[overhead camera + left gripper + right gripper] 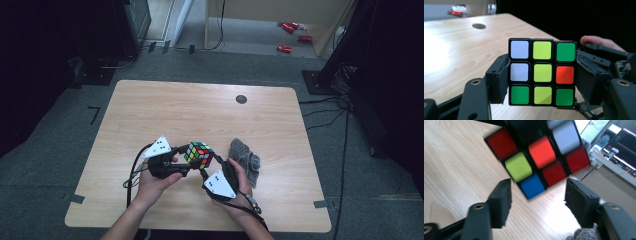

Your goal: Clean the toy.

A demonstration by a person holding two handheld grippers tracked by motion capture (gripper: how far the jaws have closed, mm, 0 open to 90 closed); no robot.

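Observation:
A scrambled Rubik's cube (199, 154) is held a little above the wooden table (200, 110), near its front edge. My left gripper (194, 157) comes in from the left and is shut on it. In the left gripper view its pads (499, 80) press on both sides of the cube (542, 72), whose face shows white, yellow, green and orange stickers. My right gripper (210, 169) reaches up from below right. Its jaws (537, 192) stand apart, with a blurred lower corner of the cube (536, 157) just between their tips and no pad on it.
A crumpled grey cloth (246, 159) lies on the table right beside my right hand; its edge (581, 235) shows under the right jaw. A dark round hole (241, 99) sits near the table's far edge. Small red objects (290, 37) lie on the floor beyond.

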